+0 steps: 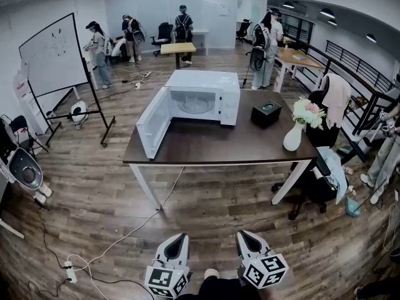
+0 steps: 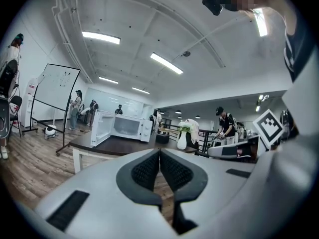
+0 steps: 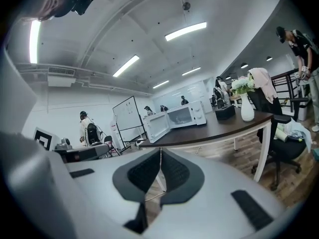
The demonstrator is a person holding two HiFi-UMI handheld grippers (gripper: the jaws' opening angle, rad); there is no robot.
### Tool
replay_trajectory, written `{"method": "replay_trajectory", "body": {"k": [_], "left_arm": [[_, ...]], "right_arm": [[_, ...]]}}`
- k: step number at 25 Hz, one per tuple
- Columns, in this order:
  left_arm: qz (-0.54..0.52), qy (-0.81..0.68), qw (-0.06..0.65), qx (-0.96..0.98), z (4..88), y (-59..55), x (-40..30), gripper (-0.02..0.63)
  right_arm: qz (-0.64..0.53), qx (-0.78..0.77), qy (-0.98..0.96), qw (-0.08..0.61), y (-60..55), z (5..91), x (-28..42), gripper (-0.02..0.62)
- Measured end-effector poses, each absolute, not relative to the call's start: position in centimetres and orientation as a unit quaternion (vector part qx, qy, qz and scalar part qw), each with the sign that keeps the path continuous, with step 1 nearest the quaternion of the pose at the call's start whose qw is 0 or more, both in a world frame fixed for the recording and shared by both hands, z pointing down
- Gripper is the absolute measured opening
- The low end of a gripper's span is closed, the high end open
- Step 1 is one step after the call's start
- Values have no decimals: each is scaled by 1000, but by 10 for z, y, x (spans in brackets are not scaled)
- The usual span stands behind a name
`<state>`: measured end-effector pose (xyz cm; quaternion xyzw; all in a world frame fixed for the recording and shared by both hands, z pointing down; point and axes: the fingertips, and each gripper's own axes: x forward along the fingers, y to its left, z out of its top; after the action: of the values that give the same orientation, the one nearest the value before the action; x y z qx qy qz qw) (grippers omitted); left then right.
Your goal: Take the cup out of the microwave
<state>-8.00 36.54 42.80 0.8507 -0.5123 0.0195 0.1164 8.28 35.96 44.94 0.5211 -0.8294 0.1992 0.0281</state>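
A white microwave stands on the dark table with its door swung open to the left. Inside I see only a pale round shape, and I cannot tell a cup there. Both grippers are low in the head view, well short of the table, over the wooden floor. My left gripper is shut with nothing between its pads. My right gripper is shut and empty too, its pads touching. The microwave shows far ahead in the left gripper view, and the microwave likewise in the right gripper view.
On the table stand a black box and a white vase of flowers. An office chair sits at the table's right end. A whiteboard stands left. A cable and power strip lie on the floor. Several people stand at the back.
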Motion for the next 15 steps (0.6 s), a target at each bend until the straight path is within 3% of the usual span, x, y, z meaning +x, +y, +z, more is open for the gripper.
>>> {"method": "replay_trajectory", "body": {"k": [15], "left_arm": [[21, -526, 107, 844, 435, 323, -70, 8]], "right_arm": [[209, 508, -835, 33, 316, 458, 91, -6]]}}
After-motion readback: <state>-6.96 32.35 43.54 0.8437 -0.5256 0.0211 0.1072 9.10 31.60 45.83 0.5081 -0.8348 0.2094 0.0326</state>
